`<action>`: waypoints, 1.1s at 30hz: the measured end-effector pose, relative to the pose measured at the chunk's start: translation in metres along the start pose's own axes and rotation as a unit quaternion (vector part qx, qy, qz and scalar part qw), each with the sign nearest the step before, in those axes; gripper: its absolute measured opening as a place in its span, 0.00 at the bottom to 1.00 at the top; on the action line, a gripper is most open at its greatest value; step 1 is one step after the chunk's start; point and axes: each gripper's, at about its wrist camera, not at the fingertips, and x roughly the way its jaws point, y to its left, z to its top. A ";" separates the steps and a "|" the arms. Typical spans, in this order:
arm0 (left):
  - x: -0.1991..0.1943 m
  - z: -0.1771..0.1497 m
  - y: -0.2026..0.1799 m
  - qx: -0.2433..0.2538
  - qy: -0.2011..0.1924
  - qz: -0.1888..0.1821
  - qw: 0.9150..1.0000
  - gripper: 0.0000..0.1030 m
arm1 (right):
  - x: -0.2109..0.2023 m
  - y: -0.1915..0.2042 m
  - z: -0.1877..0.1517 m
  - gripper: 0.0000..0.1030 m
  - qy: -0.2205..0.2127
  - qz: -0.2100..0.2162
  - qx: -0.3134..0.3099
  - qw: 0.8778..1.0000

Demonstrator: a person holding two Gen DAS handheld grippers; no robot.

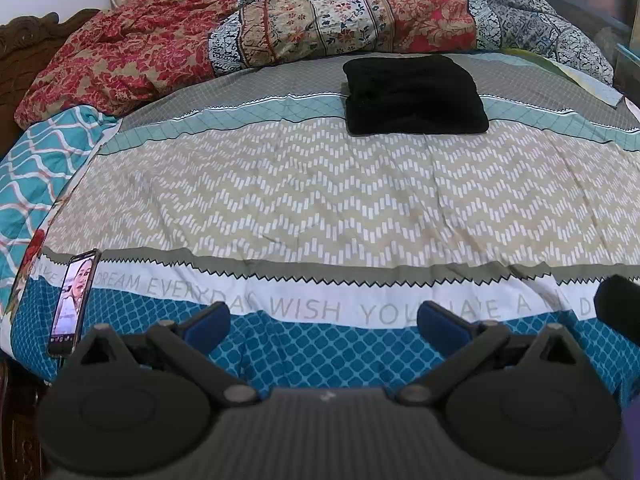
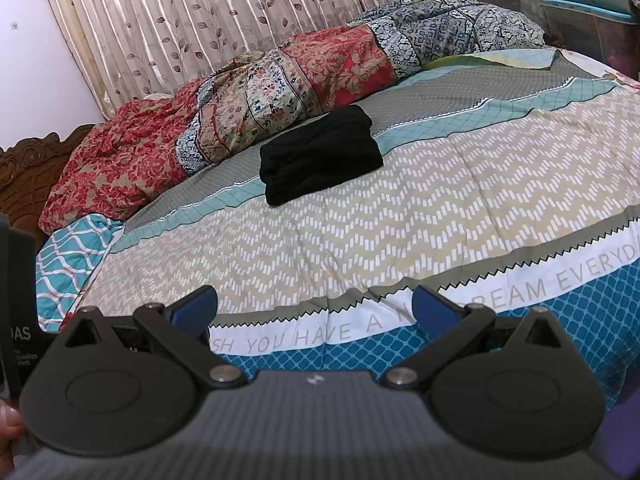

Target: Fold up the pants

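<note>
Both tongs are spread wide and grasp nothing: the left tongs [image 1: 324, 316] and the right tongs [image 2: 314, 306] hover over the near edge of the bed, their blue pads well apart above the teal strip of the bedspread [image 1: 320, 200]. A phone [image 1: 74, 300] lies at the near left corner of the bed, its screen lit. Beyond the lettered white band and the beige zigzag stretch, the pants [image 1: 414, 94] sit folded into a compact black rectangle, flat on the bedspread, well apart from both tongs. Just behind them a crumpled patchwork quilt [image 1: 280, 32] runs along the far side of the bed. A leaf-print curtain [image 2: 200, 20] hangs behind it.
</note>
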 end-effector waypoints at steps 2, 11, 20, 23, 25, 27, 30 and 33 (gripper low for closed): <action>0.000 0.000 0.000 0.000 0.000 0.000 1.000 1.00 | 0.000 0.000 0.000 1.00 0.000 0.000 0.000 1.000; -0.001 0.000 0.001 -0.001 0.000 0.003 1.000 1.00 | 0.003 -0.002 -0.001 1.00 0.005 0.001 0.002 1.000; 0.001 -0.002 0.000 -0.002 0.004 0.005 1.000 1.00 | 0.003 -0.002 -0.001 1.00 0.005 0.001 0.003 1.000; 0.002 -0.002 0.000 0.000 0.007 0.005 1.000 1.00 | 0.003 -0.003 -0.002 1.00 0.008 0.001 0.005 1.000; 0.003 -0.003 0.000 -0.001 0.010 0.005 1.000 1.00 | 0.003 -0.003 -0.001 1.00 0.009 0.001 0.007 1.000; 0.004 -0.003 -0.001 0.000 0.012 0.007 1.000 1.00 | 0.003 -0.003 -0.002 1.00 0.009 0.001 0.009 1.000; 0.004 -0.004 -0.001 0.003 0.012 0.010 1.000 1.00 | 0.003 -0.004 -0.002 1.00 0.010 0.001 0.010 1.000; 0.004 -0.004 -0.002 0.005 0.011 0.011 1.000 1.00 | 0.002 -0.006 -0.002 1.00 0.012 0.002 0.012 1.000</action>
